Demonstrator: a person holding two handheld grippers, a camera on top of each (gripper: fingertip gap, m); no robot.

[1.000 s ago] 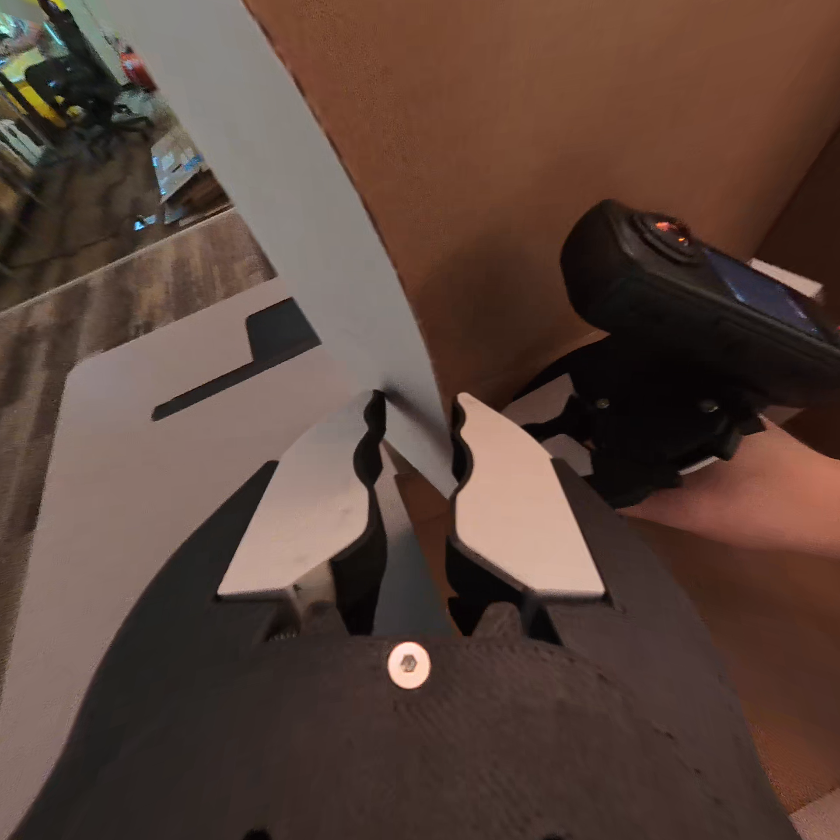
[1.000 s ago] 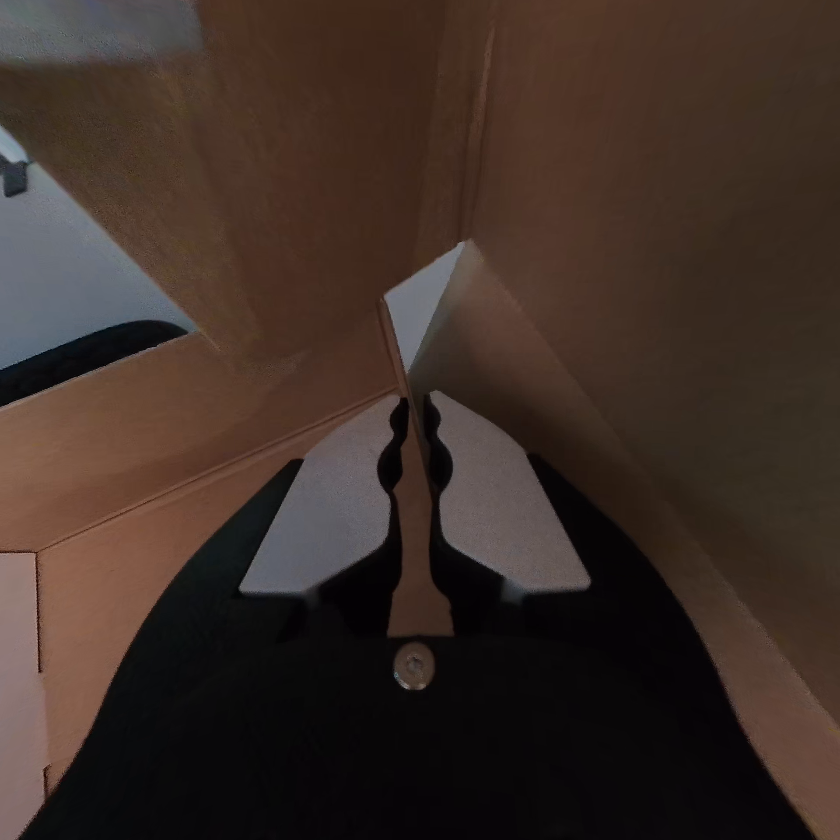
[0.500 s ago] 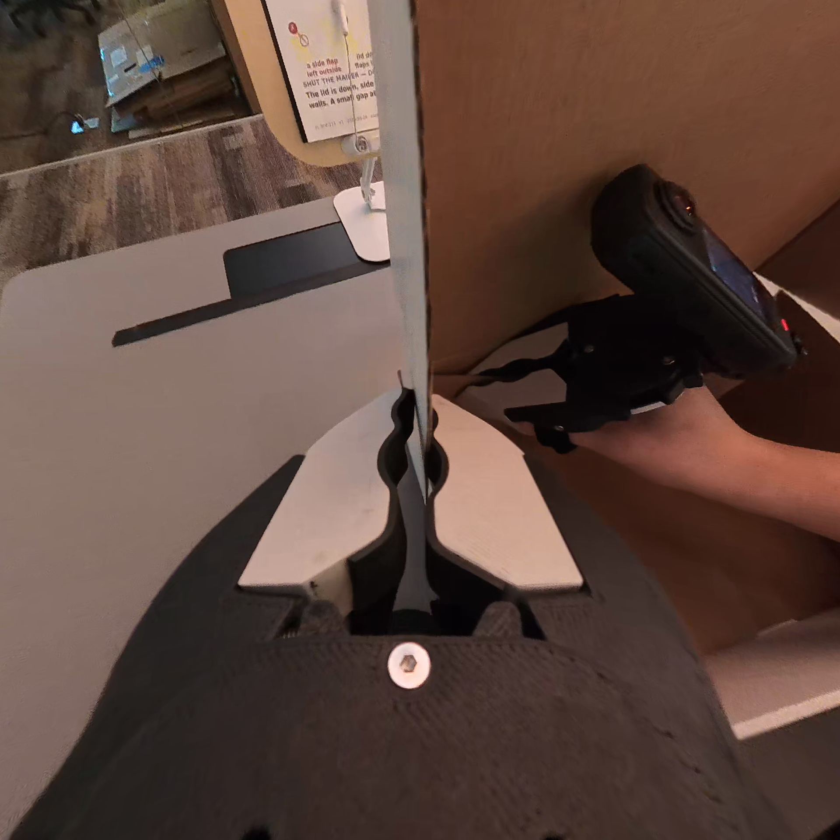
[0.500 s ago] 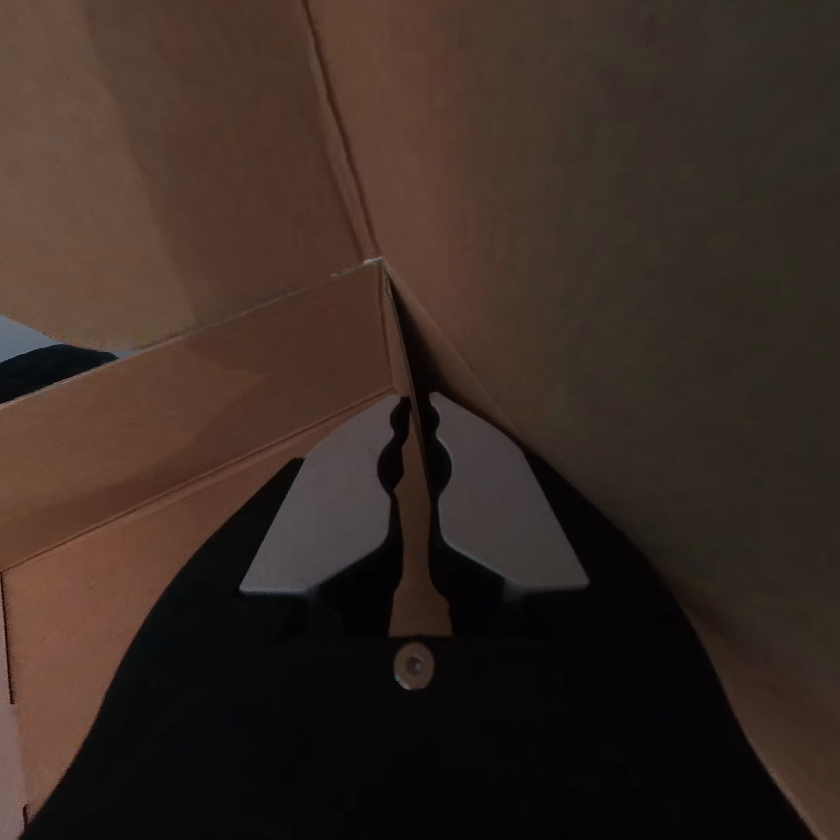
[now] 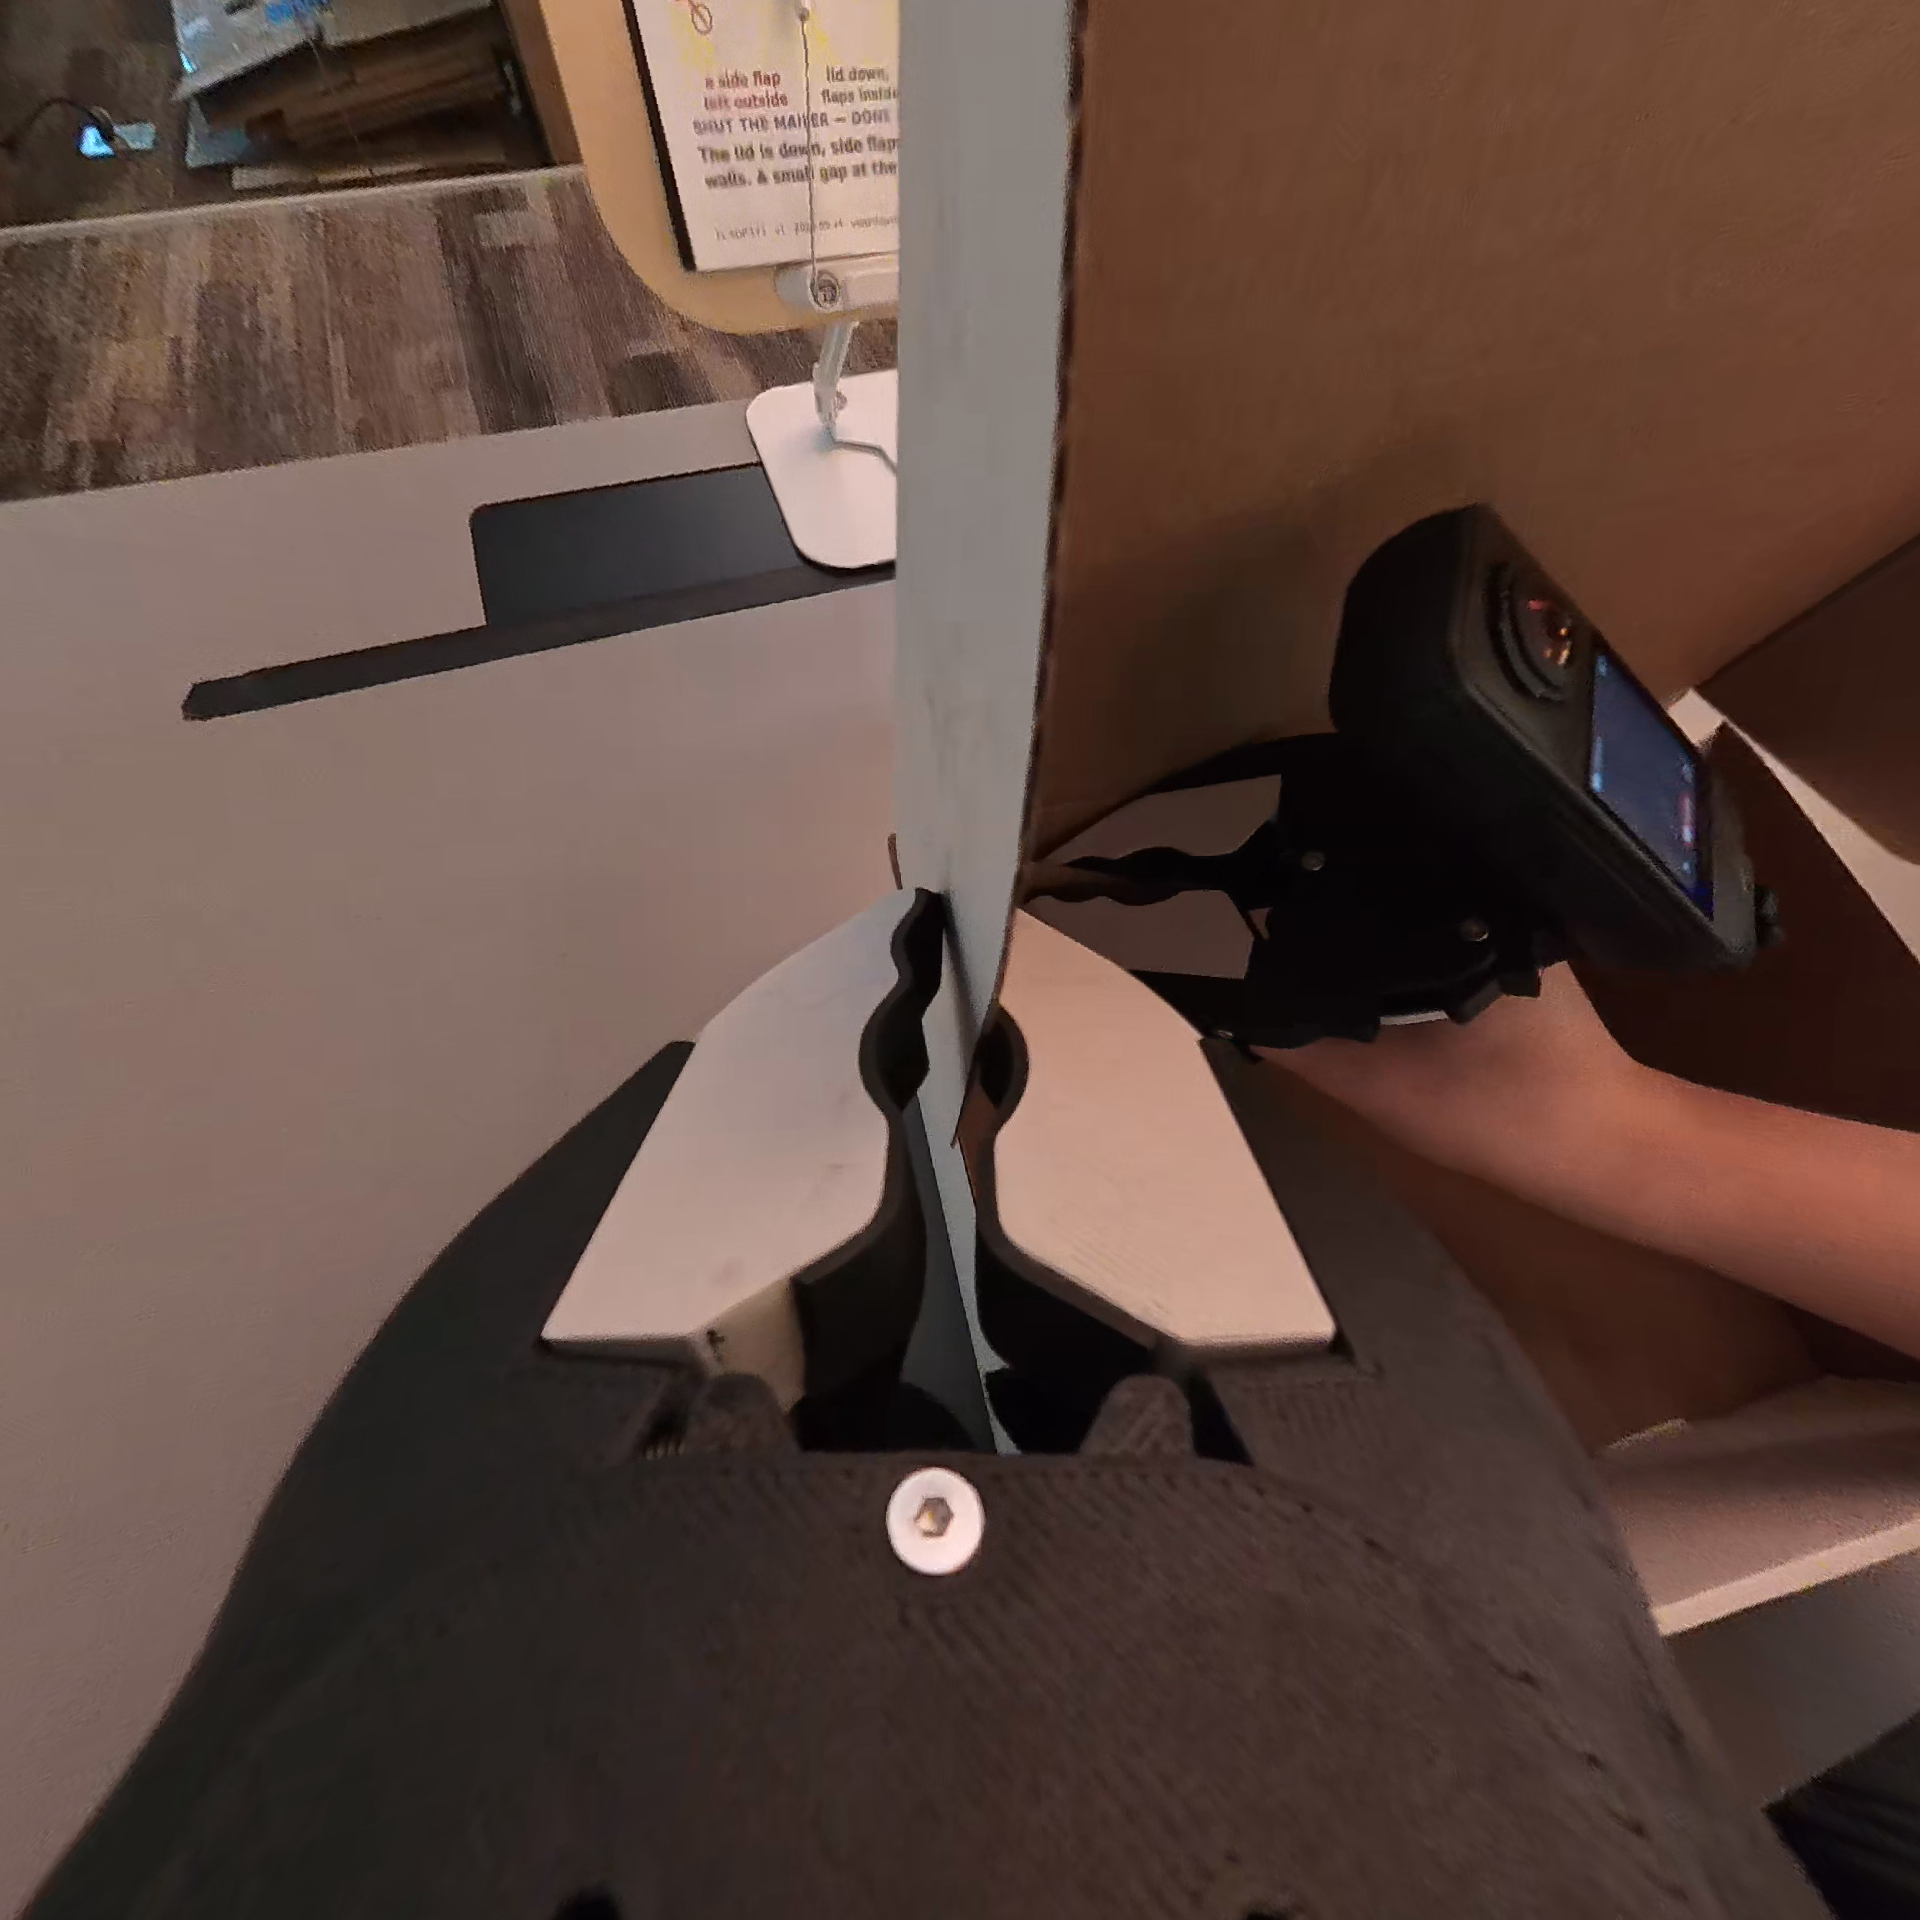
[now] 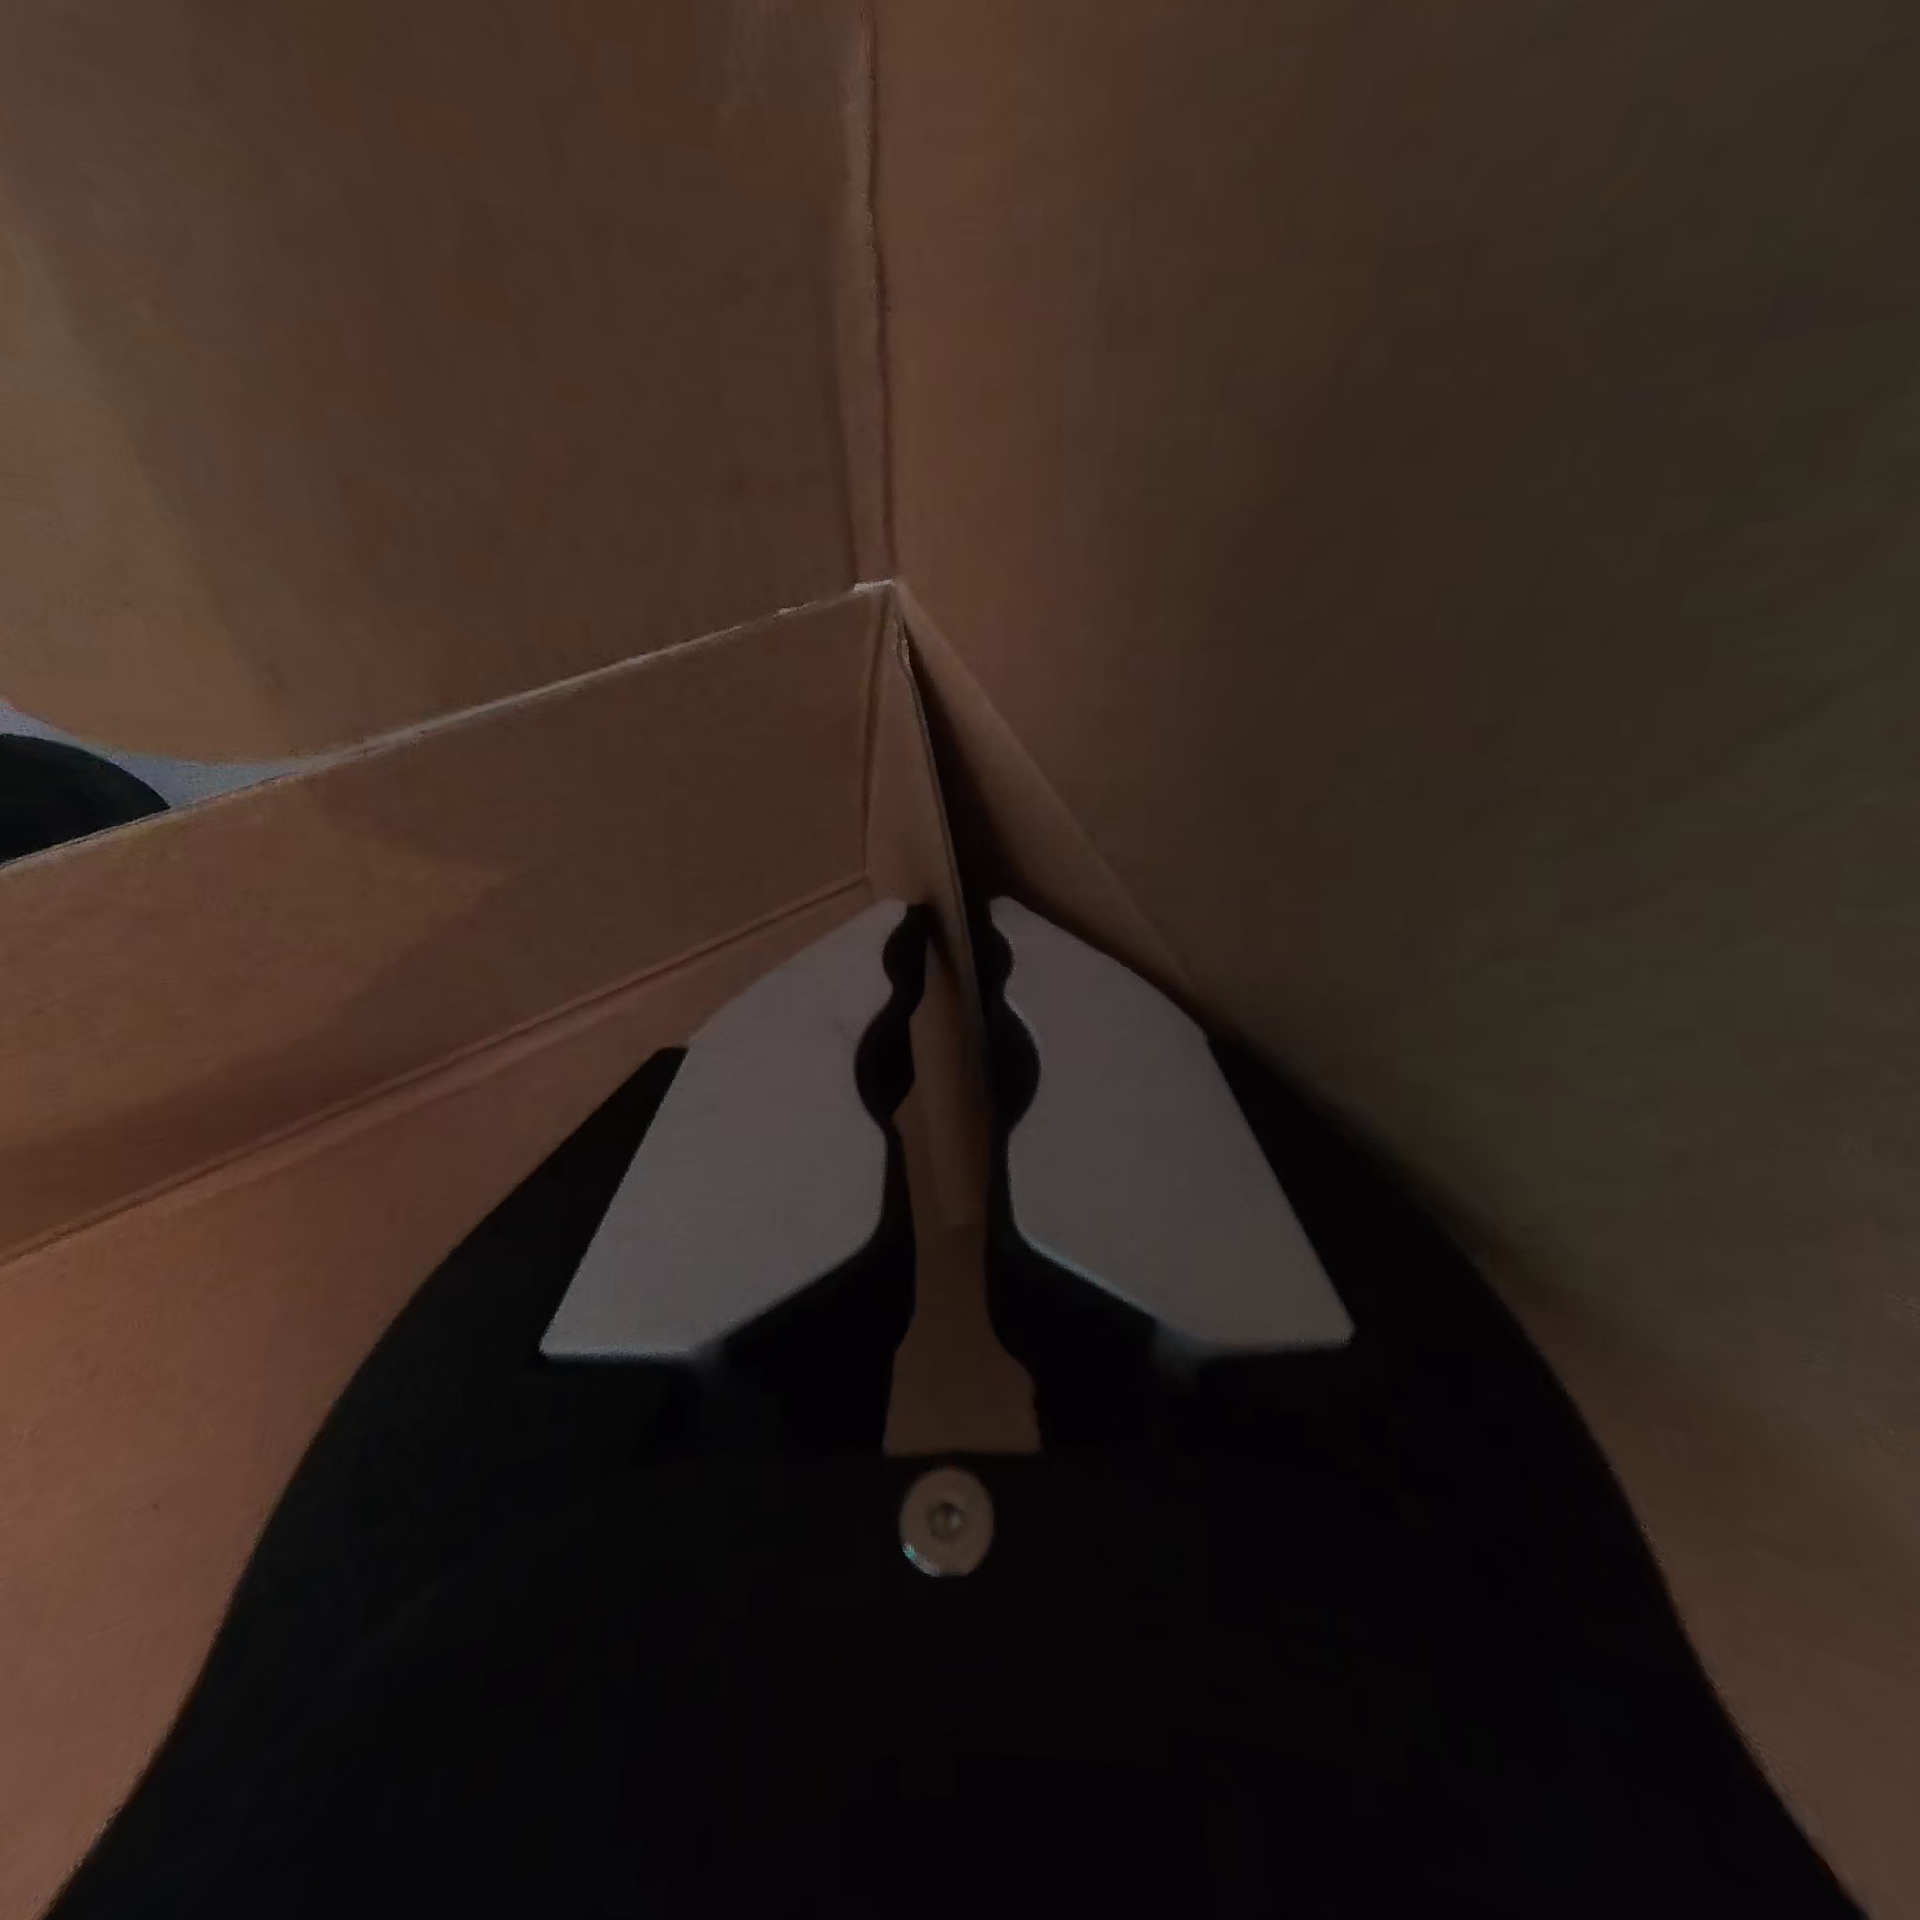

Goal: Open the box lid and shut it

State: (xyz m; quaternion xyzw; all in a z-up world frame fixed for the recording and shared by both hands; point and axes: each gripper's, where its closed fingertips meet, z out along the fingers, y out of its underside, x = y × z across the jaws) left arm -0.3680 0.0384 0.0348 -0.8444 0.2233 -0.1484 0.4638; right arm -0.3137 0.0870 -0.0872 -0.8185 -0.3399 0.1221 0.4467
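The box is a cardboard mailer, white outside and brown inside. Its lid [image 5: 1455, 312] stands raised over the base. My left gripper [image 5: 961, 935] is shut on the lid's left side flap [image 5: 977, 520], which stands upright with its white face toward the camera. My right gripper [image 6: 956, 914] is shut on the thin edge of the other side flap [image 6: 951, 1039], down in a corner beside the box wall [image 6: 416, 883], under the lid's brown inner face [image 6: 1455, 520]. The right gripper also shows in the left wrist view [image 5: 1143, 868], inside the box, with its black camera [image 5: 1538, 727] and the hand [image 5: 1558, 1122] holding it.
The box sits on a grey table [image 5: 416, 935] with a black slot strip [image 5: 582, 582]. A printed sign [image 5: 790, 135] on a white stand base [image 5: 831, 488] is behind the flap. Wood-pattern floor [image 5: 260, 312] lies beyond the table's far edge.
My left gripper went from open around the flap to shut on it, and the flap swung upright. In the right wrist view the lid and flap came down toward the box wall.
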